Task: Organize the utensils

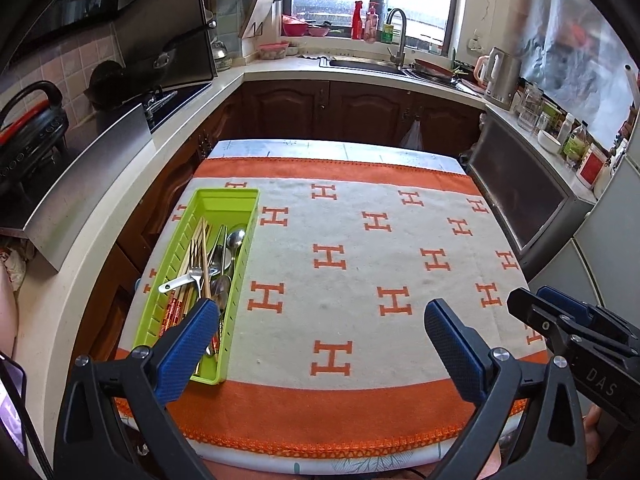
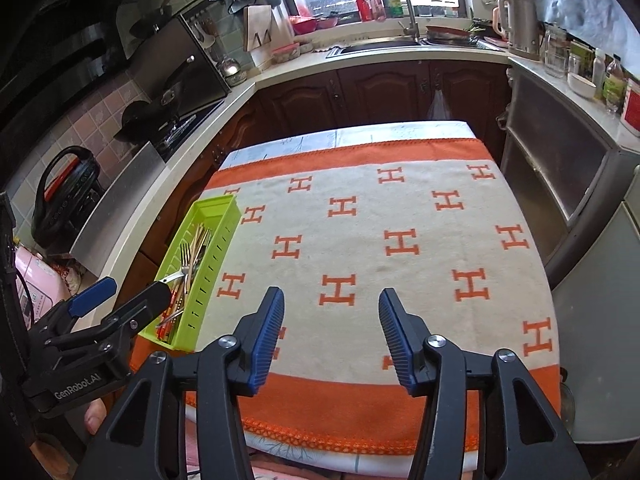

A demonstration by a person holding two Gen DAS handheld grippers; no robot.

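Note:
A lime-green slotted tray (image 1: 241, 276) lies along the left edge of the table, on an orange-and-cream cloth (image 1: 360, 320) printed with H letters. Forks, spoons and chopsticks (image 1: 212, 256) lie heaped inside it. My left gripper (image 1: 322, 312) hangs open above the near part of the cloth with nothing between its fingers. Its left finger (image 1: 192, 336) covers the tray's near end. In the right wrist view my right gripper (image 2: 331, 300) is open over the cloth (image 2: 380, 248), nothing in it, with the tray (image 2: 216, 264) and the left gripper (image 2: 120, 296) to its left.
A kitchen counter wraps around the table, with a stove and pans (image 1: 160, 92) on the left and a sink with a tap (image 1: 396, 36) at the back. A grey cabinet (image 1: 528, 204) stands close to the table's right side. A kettle (image 1: 500, 76) and jars stand above it.

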